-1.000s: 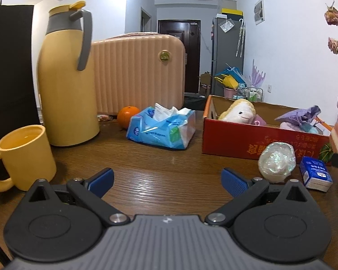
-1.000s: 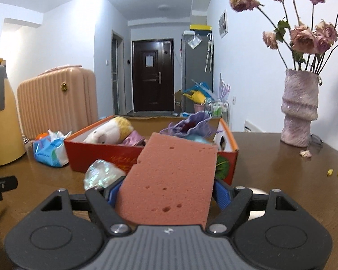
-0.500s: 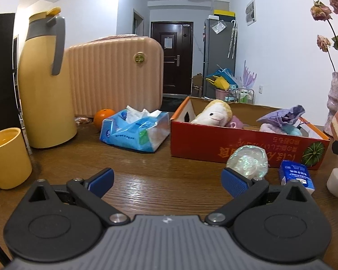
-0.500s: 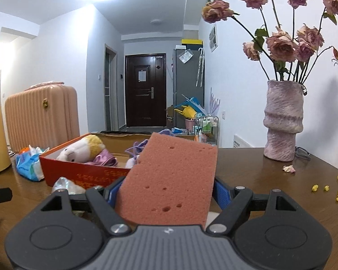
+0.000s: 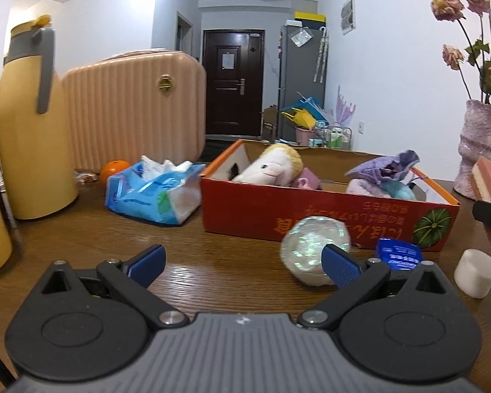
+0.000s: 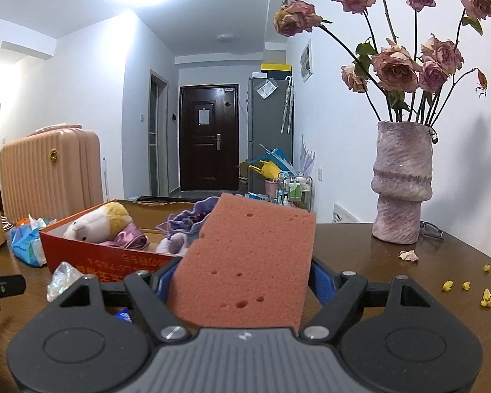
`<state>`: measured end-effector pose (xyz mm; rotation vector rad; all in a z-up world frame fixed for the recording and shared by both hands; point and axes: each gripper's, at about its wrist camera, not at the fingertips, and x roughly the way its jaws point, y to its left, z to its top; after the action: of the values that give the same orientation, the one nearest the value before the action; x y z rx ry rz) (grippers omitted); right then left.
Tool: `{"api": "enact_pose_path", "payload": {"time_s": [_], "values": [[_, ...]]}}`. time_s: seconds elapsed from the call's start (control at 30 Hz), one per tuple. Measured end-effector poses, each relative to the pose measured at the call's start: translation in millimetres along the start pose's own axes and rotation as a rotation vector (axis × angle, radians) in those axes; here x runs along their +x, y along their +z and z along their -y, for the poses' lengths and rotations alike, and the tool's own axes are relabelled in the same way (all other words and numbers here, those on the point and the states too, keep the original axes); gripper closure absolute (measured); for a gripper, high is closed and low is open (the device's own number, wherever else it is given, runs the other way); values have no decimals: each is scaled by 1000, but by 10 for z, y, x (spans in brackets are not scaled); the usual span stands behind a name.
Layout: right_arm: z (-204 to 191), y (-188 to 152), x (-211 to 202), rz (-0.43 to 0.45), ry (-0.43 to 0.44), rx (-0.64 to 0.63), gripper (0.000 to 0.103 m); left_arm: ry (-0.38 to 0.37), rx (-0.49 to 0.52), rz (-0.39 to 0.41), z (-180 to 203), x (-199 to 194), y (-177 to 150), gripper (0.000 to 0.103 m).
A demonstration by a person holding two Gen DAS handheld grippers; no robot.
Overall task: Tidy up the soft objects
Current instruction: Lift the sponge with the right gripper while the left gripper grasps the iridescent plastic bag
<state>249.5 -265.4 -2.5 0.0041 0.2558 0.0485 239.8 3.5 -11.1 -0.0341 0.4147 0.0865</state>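
The right gripper is clamped on a pink sponge, which stands tilted between its blue pads and rises above them, held off the wooden table. Beyond the sponge and to its left lies the red cardboard box, with a plush toy at its left end and purple cloth items further right. In the left wrist view the sponge shows at the far right edge, just beyond the box's right end and in front of the vase. The left gripper hovers low over the table with its jaws spread wide and nothing between them; a shiny crumpled ball sits just behind its right pad, close to the box's near wall. A blue packet and a white cylinder lie to the right, a tissue pack left of the box.
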Motion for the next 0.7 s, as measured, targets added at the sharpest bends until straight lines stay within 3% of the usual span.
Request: {"api": "enact_pose_path", "payload": {"time_s": [0.7], "values": [[330,34,210,13,-41,6,24,-69,38,-95,434,567,125,0]]}}
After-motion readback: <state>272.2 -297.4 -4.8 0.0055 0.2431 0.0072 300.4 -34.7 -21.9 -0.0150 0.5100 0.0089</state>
